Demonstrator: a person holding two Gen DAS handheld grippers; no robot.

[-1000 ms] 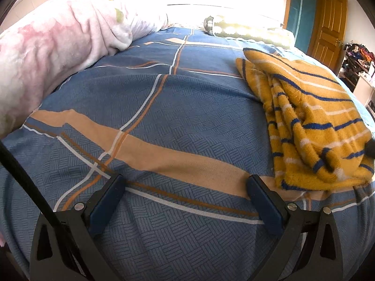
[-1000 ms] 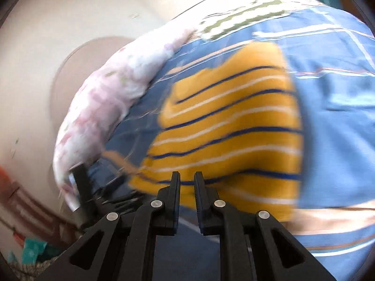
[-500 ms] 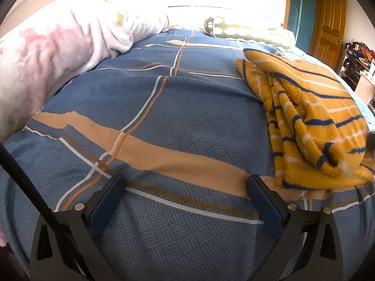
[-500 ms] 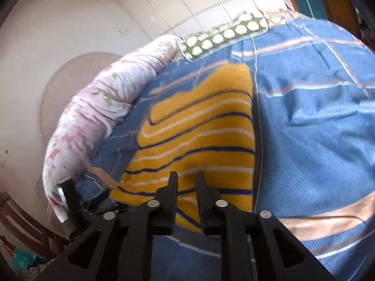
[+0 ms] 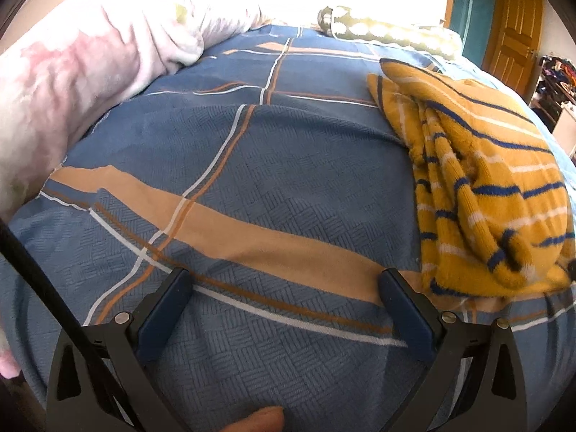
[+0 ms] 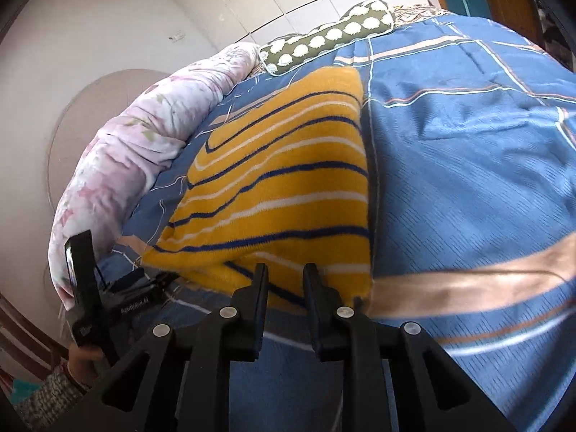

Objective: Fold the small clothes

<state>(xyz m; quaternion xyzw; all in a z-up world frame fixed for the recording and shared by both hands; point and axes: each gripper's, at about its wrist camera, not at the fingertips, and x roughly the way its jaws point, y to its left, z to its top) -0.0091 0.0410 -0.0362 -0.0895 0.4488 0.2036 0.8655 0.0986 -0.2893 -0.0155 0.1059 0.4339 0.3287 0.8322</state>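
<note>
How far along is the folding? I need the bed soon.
Mostly done, it seems: the yellow striped sweater lies folded into a compact bundle on the blue plaid bedspread. Nothing is in hand; the left gripper is open over bare bedspread, and the right gripper, nearly shut with a narrow gap, grips nothing. Left: perhaps tidying the bunched near edge.

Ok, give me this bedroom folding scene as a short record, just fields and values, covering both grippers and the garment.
garment: yellow striped sweater, navy and white stripes, lying on the bed, partly folded and bunched on one side
surface: blue plaid bedspread
left gripper: jaws wide apart, holding nothing, over bare bedspread beside the sweater
right gripper: jaws nearly together, at the sweater's near edge; grasp unclear
bedding nearby: pink floral quilt, green patterned pillow
room: wooden door
</note>
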